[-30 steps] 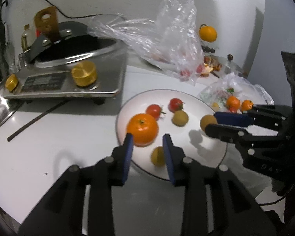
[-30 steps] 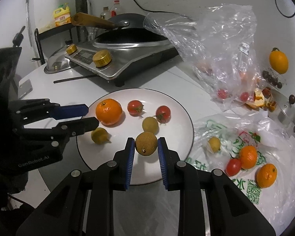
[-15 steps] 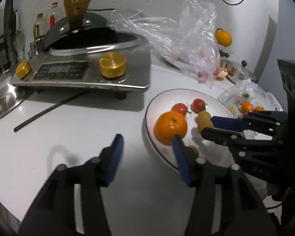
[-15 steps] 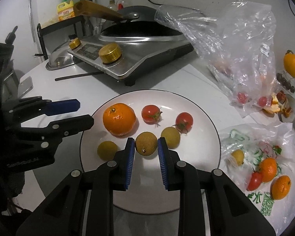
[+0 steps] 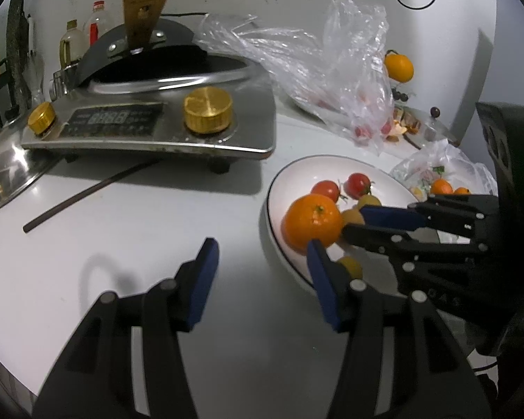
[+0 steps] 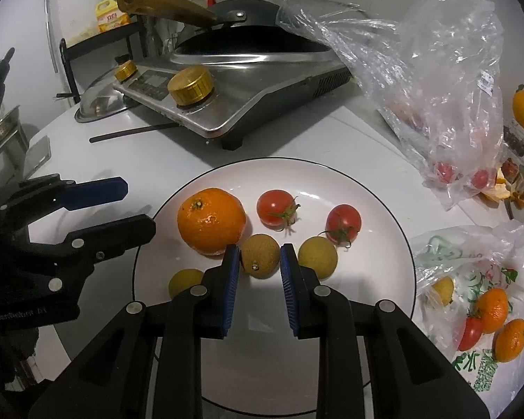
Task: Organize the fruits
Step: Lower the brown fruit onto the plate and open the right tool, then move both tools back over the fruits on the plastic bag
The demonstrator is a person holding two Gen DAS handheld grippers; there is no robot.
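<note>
Right claw (image 6: 259, 267): narrowly parted, pads flanking a longan (image 6: 260, 255) on the plate (image 6: 384, 216), between orange (image 6: 211, 221) and a second longan (image 6: 318, 256); contact unclear. Left claw (image 5: 262, 279): wide apart, nothing held, over the plate's left rim.

What I can't make out around the plate

My right gripper (image 5: 361, 221) covers part of the plate (image 5: 297, 174) and its small brown fruits; beyond the plate, the clear bag (image 6: 436, 80) blurs its red fruits, and the printed bag (image 6: 485, 366) is cut off.
</note>
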